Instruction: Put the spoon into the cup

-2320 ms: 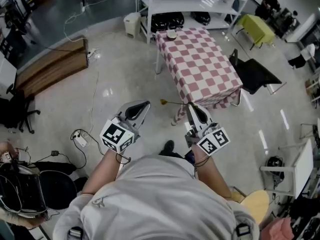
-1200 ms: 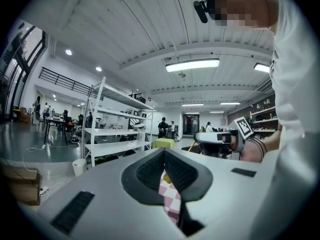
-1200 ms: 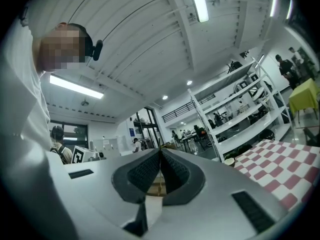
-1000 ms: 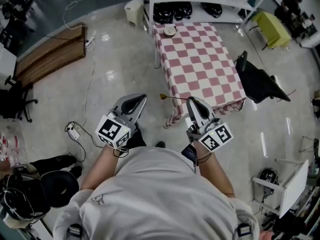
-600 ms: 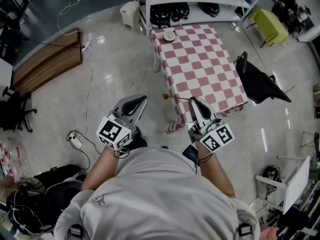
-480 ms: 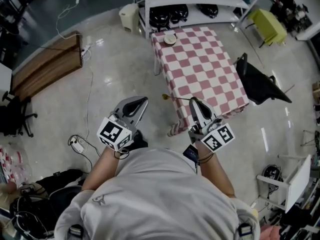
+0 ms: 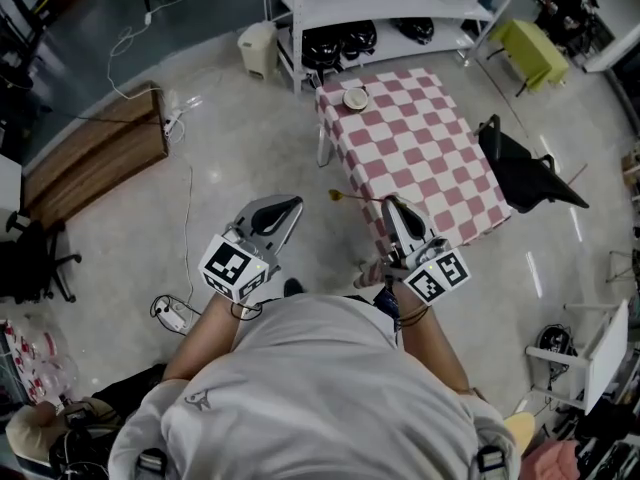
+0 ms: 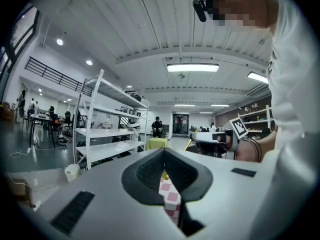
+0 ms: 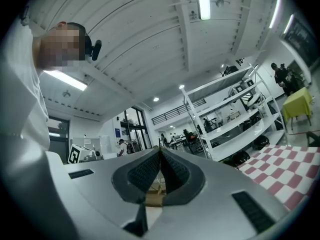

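Note:
A small white cup (image 7: 355, 98) stands at the far end of the table with the red-and-white checked cloth (image 7: 430, 158). My right gripper (image 7: 390, 204) is shut on the thin handle of a gold spoon (image 7: 345, 197), which sticks out to the left over the floor near the table's near corner. In the right gripper view my right gripper (image 9: 160, 150) has its jaws pressed together. My left gripper (image 7: 287, 206) is shut and holds nothing, hanging above bare floor left of the table. Its jaws also meet in the left gripper view (image 8: 164, 152), where the right gripper (image 8: 215, 137) shows beyond them.
White shelving (image 7: 380, 3) stands behind the table, with a pale bin (image 7: 257, 48) beside it. A black chair (image 7: 525, 173) is at the table's right. A wooden bench (image 7: 95, 158) lies to the left, and cables with a power strip (image 7: 175, 313) lie on the floor.
The head view has shifted, so the table and cup sit a little further right and lower. Both grippers keep their pose and the spoon stays held.

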### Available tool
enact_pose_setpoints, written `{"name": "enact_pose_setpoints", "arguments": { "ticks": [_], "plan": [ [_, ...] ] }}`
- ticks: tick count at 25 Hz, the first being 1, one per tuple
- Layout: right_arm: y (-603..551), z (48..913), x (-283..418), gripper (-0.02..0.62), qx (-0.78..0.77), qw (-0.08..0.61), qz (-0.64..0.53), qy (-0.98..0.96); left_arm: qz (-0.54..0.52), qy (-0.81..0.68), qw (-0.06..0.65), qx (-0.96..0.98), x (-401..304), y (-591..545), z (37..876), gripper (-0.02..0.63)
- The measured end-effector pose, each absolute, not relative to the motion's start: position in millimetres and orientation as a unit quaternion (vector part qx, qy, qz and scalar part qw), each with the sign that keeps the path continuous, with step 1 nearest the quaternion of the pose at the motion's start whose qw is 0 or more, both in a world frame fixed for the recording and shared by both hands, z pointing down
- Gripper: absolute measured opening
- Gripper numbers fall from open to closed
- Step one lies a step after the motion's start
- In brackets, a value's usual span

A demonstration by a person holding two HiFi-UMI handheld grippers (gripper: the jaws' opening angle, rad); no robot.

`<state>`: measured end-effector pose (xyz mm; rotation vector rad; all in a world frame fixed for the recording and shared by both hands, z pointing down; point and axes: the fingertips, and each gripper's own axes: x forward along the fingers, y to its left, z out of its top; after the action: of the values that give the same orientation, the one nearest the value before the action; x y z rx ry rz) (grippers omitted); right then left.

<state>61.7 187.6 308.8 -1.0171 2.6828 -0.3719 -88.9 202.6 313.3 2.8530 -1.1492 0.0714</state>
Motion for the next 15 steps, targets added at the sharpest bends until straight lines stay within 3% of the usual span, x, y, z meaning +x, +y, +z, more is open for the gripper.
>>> {"name": "enact_pose_setpoints", "arguments": {
  "ticks": [15],
  "plan": [
    [137.3, 330.7, 18.1, 0.034, -0.34, 0.113, -0.147, 0.922, 0.032, -0.375, 0.047, 0.925, -131.7, 150.4, 332.4, 0.014]
  ]
}}
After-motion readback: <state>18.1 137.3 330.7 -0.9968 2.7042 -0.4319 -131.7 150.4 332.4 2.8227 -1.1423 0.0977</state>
